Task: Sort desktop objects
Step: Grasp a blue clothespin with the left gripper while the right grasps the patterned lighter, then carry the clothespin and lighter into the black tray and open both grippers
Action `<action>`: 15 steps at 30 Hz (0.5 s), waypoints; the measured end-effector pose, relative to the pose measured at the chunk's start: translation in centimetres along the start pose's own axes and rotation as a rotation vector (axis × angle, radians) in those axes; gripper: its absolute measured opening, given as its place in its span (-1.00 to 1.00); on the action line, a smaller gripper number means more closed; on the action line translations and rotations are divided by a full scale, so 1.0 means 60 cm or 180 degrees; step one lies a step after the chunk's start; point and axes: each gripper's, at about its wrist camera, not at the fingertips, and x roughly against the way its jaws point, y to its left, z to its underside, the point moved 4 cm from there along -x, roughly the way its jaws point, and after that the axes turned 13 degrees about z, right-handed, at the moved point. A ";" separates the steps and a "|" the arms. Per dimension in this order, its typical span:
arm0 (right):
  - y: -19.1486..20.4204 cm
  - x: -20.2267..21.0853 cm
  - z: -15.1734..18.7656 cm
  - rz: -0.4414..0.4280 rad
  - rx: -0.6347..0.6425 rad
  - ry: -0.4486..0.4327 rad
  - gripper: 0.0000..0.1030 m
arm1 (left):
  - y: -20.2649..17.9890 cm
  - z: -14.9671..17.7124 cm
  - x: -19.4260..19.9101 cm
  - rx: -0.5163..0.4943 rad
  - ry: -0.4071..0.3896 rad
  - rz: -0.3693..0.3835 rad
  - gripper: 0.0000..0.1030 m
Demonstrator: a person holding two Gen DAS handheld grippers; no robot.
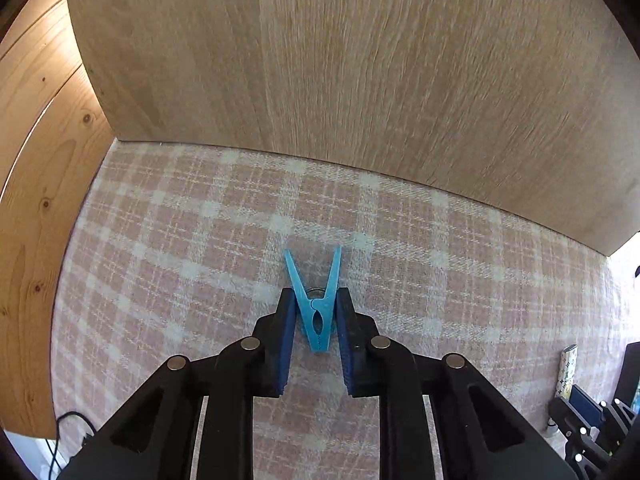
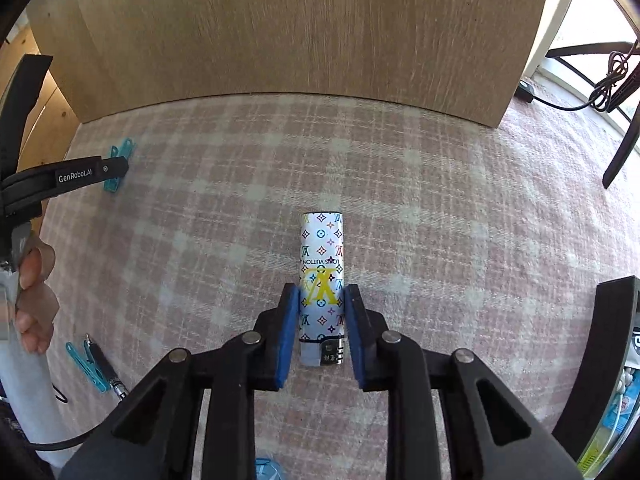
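Right wrist view alone shows the right gripper (image 2: 320, 292) clamping a lighter (image 2: 321, 280); left gripper (image 1: 316, 296) grips a clothespin (image 1: 316, 304) near the wooden board (image 1: 360, 80).

**Hidden and cut-off items**

Right wrist view: blue clothespin (image 2: 119, 168) at upper left partly covered by the left tongs (image 2: 116, 169); grip state unreadable there. Pen (image 2: 106, 370) at lower left, one end under the tongs' frame. Blue object (image 2: 266, 469) at bottom edge cut off, unidentifiable. Packaging (image 2: 616, 412) at lower right cropped, print illegible.
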 end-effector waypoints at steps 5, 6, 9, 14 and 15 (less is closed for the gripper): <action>-0.037 0.027 0.009 -0.0093 -0.0176 -0.0088 -0.56 | -0.003 0.042 0.023 0.0145 -0.0042 0.0185 -0.64; -0.050 0.036 0.010 -0.0110 -0.0227 -0.0124 -0.56 | -0.005 0.049 0.032 0.0178 -0.0066 0.0219 -0.64; -0.098 0.060 0.003 -0.0173 -0.0407 -0.0204 -0.56 | -0.018 0.070 0.060 0.0324 -0.0138 0.0413 -0.64; -0.184 0.104 0.015 -0.0215 -0.0655 -0.0341 -0.56 | -0.093 0.099 0.108 0.0153 -0.0219 0.0609 -0.64; -0.200 0.114 0.022 -0.0190 -0.0700 -0.0375 -0.56 | -0.116 0.104 0.117 0.0075 -0.0229 0.0656 -0.64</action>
